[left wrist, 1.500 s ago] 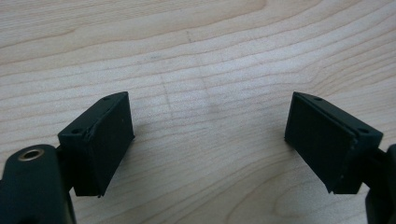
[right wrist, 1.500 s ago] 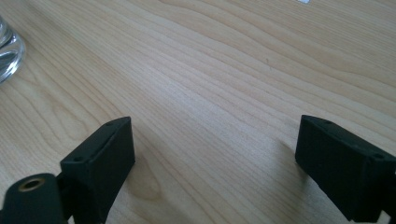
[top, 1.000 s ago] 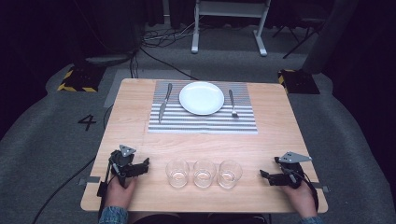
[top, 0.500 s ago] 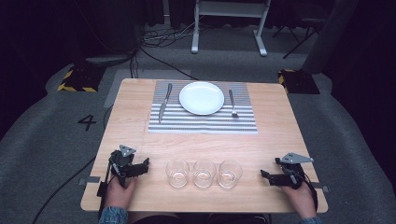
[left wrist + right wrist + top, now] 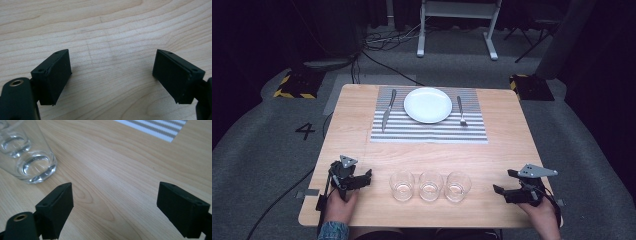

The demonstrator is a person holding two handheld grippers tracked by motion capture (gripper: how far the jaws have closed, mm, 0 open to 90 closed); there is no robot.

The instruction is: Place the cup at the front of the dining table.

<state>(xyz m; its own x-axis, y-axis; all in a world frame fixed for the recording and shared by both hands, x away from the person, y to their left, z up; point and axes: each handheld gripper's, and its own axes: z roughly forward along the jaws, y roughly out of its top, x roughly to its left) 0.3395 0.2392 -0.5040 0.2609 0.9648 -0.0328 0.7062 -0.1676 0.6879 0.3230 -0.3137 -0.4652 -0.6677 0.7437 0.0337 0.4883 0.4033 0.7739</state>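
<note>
Both the left gripper [image 5: 368,175] and the right gripper [image 5: 501,181] were held spread and empty, with three glasses [image 5: 430,185] standing touching in a row between them near the table's [image 5: 512,150] front edge. Had the nearest glass [image 5: 30,157] been approached carelessly, its neighbours could have been knocked over.

A lab or recording studio: the wooden bench [image 5: 502,165] stands on grey carpet [image 5: 272,165] marked with a number 4 [image 5: 305,131], among yellow-black hazard blocks [image 5: 292,86], trailing cables [image 5: 384,42], a metal stand [image 5: 458,20] and dark surroundings.
</note>
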